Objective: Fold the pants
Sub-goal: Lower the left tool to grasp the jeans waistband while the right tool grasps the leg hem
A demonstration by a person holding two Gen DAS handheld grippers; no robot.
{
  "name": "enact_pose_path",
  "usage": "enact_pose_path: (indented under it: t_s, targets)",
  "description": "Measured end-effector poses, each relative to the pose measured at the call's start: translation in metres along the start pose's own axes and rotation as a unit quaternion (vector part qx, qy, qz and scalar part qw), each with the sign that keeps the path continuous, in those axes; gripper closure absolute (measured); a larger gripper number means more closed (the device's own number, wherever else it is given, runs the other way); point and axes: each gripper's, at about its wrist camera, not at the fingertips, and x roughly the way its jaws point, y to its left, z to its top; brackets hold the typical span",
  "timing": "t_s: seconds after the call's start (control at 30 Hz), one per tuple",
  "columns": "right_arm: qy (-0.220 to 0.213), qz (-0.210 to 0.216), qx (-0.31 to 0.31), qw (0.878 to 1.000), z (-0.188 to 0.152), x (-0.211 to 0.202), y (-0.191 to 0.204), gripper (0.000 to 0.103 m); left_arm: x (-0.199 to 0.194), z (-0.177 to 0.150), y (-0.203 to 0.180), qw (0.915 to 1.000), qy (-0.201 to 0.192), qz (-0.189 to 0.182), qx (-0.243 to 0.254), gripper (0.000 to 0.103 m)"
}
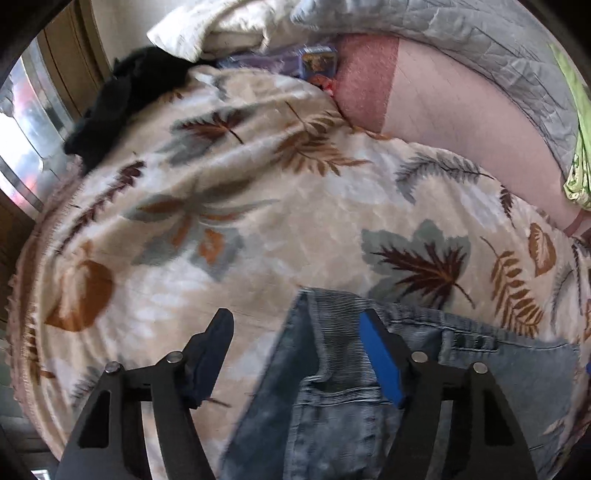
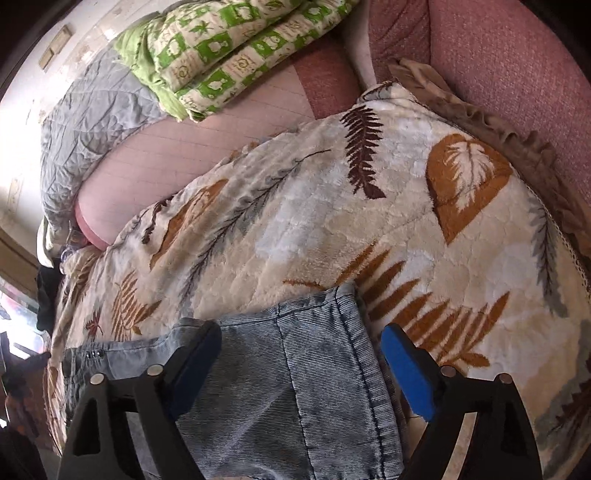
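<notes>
My left claw point(image 1: 295, 354) points down at the jeans point(image 1: 332, 387), which lie on the leaf-print blanket point(image 1: 258, 221) that covers the bed. Its two blue pads stand apart; the near corner of the denim, with a seam and a hem, lies between them, and I see no pad pressing on the cloth, so this claw is open and holds nothing. One pad point(image 1: 382, 356) is over the denim, the other is over the blanket just beside the edge of the jeans. My right claw point(image 2: 299, 369) is also open, and wider. In the right wrist view the jeans point(image 2: 295, 387) show a hemmed end, probably a leg, between the pads, and the pads do not touch it; the right pad point(image 2: 406, 373) is beside the hem, over the blanket point(image 2: 314, 221). The denim is light blue-grey, with two small rivets near a pocket. Behind the blanket there is a pink sheet point(image 2: 177, 155), a grey quilt point(image 2: 96, 110) and a folded green and white quilt point(image 2: 229, 55). In the left wrist view a black garment point(image 1: 125, 99) lies at the far edge of the blanket, near a cream pillow point(image 1: 221, 26). Both pictures are a little blurred.
</notes>
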Motion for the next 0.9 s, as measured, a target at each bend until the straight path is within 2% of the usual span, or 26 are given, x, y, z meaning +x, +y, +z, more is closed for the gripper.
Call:
enact_pose_path:
  t_s: [0.1, 0.23, 0.5, 0.57, 0.6, 0.63, 0.67, 0.77, 0.9]
  targets:
    - [-0.005, -0.006, 0.000, 1.000, 0.000, -0.001, -0.002, 0.013, 0.014, -0.005, -0.008, 0.9999, 0.016, 0.004, 0.000, 0.031]
    - [-0.010, -0.005, 0.004, 1.000, 0.000, -0.004, -0.009, 0.013, 0.021, -0.007, -0.006, 0.9997, 0.016, 0.013, -0.010, 0.031]
    - [-0.017, -0.011, 0.015, 1.000, 0.006, 0.000, -0.023, 0.013, 0.046, 0.006, -0.018, 0.9992, 0.033, 0.022, -0.005, 0.032]
    - [-0.016, -0.010, 0.011, 1.000, 0.007, 0.001, -0.024, 0.013, 0.055, 0.007, -0.023, 0.9990, 0.041, 0.014, 0.001, 0.056]
    - [-0.015, -0.010, 0.008, 1.000, 0.008, 0.002, -0.024, 0.013, 0.059, 0.008, -0.025, 0.9989, 0.047, 0.009, 0.003, 0.076]
    - [-0.015, -0.010, 0.005, 1.000, 0.009, 0.003, -0.024, 0.013, 0.064, 0.008, -0.027, 0.9986, 0.052, 0.001, 0.003, 0.088]
    - [-0.015, -0.010, 0.003, 1.000, 0.011, 0.003, -0.025, 0.013, 0.065, 0.007, -0.029, 0.9987, 0.051, -0.002, 0.006, 0.092]
    - [-0.013, 0.002, 0.008, 1.000, 0.018, 0.004, -0.031, 0.013, 0.065, 0.005, -0.038, 0.9987, 0.034, 0.021, 0.031, 0.099]
    - [-0.002, 0.003, 0.011, 1.000, 0.023, 0.012, -0.038, 0.013, 0.060, 0.005, -0.040, 0.9989, 0.017, 0.024, 0.038, 0.100]
